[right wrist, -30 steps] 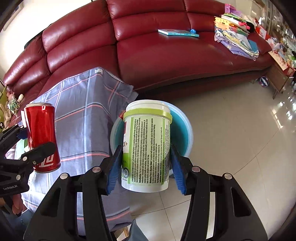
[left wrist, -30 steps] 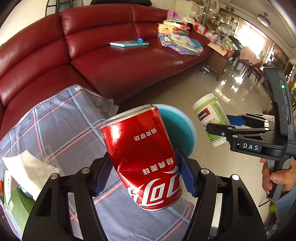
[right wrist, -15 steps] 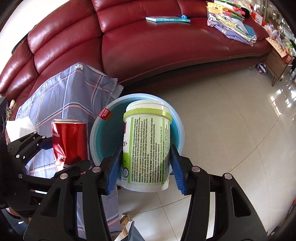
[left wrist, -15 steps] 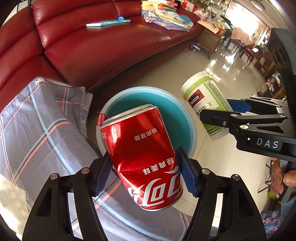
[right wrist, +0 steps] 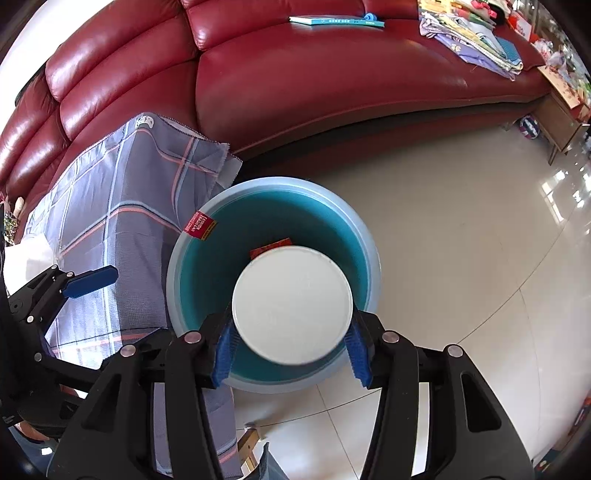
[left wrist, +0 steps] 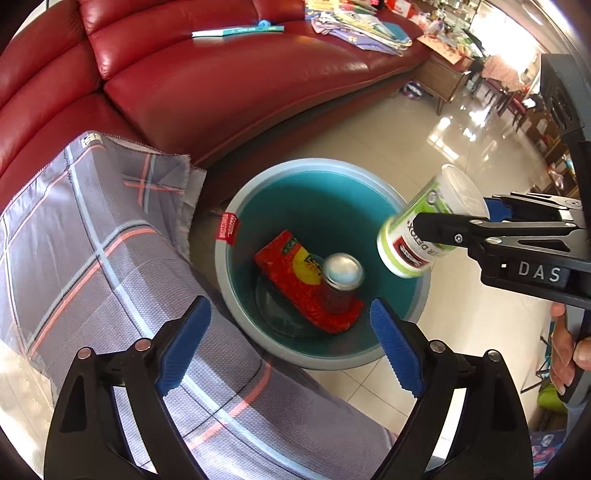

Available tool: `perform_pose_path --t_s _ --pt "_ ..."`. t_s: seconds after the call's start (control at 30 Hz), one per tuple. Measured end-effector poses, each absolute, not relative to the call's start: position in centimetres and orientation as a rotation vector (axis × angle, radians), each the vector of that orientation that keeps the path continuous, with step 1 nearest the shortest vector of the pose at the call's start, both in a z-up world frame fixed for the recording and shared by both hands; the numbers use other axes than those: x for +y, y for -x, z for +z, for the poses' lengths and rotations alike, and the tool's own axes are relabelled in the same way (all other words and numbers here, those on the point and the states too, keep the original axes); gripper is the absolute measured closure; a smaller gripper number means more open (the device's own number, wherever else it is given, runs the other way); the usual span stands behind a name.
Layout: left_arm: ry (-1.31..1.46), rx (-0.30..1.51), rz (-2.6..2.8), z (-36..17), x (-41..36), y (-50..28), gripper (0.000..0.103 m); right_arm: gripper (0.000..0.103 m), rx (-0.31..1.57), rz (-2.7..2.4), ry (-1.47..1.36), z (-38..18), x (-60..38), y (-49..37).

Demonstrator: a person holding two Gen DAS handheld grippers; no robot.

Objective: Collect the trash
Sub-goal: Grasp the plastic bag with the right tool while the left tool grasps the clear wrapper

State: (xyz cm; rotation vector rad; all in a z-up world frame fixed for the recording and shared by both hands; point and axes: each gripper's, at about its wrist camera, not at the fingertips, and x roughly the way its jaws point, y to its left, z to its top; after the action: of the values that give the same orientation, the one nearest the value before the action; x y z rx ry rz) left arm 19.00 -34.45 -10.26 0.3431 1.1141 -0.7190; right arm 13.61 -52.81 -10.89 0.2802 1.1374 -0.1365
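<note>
A living room with a pale tiled floor [right wrist: 461, 240] and a long dark-red leather sofa [left wrist: 221, 85] curving along the back; a thin teal book [left wrist: 236, 31] lies on the sofa seat and a heap of folded cloths and papers [left wrist: 362, 27] sits further along it; a grey plaid cloth [left wrist: 92, 258] with salmon and pale-blue lines covers the worktop at the left, its corner hanging down near the sofa front. Just beside that cloth stands a round bin [left wrist: 225, 288] with a grey rim and a teal inside, a red label [left wrist: 228, 228] folded over its rim on the cloth side; at the bottom of the bin lies a red snack packet [left wrist: 291, 280], and a red can [left wrist: 341, 282] stands on it, silver top up. The left gripper [left wrist: 291, 350] hangs above the near rim of the bin with its blue pads spread wide and nothing between them. The right gripper [right wrist: 291, 350] is closed on a white tub [left wrist: 424, 232] with a lime-green band and a red-and-white label; in the left wrist view the tub is tilted above the far-right side of the bin; in the right wrist view its round white end fills the space between the pads, with the bin directly beneath it.
</note>
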Motion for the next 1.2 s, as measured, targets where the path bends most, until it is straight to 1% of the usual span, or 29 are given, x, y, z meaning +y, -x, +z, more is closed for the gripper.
perform_pose_path --t_s 0.2,0.23,0.3,0.37,0.43,0.5,0.6,0.73,0.93,1.2 --pt "-0.331 1.107 -0.713 -9.9 -33.7 -18.9 0.013 0.054 1.153 -0.136 -0.279 -11.5 -52.5 -14.2" --pt "-0.331 1.106 -0.711 -9.8 -33.6 -18.9 0.013 0.043 1.154 -0.135 -0.297 -11.6 -52.6 -14.2" --pt "-0.327 1.102 -0.709 -9.6 -33.4 -18.8 0.012 0.028 1.151 -0.146 -0.304 -11.5 -52.7 -14.3" --pt "-0.317 1.099 -0.707 -9.4 -33.0 -18.8 0.012 0.027 1.139 -0.149 -0.296 -11.1 -52.6 -14.3" --pt "-0.305 1.098 -0.705 -9.2 -32.8 -18.7 0.01 0.019 1.135 -0.154 -0.29 -10.8 -52.5 -14.3" --pt "-0.298 1.095 -0.702 -9.0 -32.4 -18.5 0.009 0.016 1.132 -0.165 -0.279 -10.5 -52.3 -14.2" --pt "-0.288 1.089 -0.698 -8.5 -31.9 -18.2 0.008 0.014 1.141 -0.168 -0.275 -10.5 -52.0 -14.0" --pt "-0.271 1.082 -0.693 -7.9 -30.9 -17.9 0.008 0.013 1.146 -0.176 -0.278 -10.2 -51.6 -13.7" --pt "-0.249 1.068 -0.675 -6.5 -28.7 -16.8 0.008 0.011 1.132 -0.168 -0.265 -8.8 -50.1 -12.9" --pt "-0.217 1.023 -0.615 -3.9 -22.7 -14.2 0.007 0.011 1.104 -0.112 -0.223 -6.2 -45.1 -11.3"
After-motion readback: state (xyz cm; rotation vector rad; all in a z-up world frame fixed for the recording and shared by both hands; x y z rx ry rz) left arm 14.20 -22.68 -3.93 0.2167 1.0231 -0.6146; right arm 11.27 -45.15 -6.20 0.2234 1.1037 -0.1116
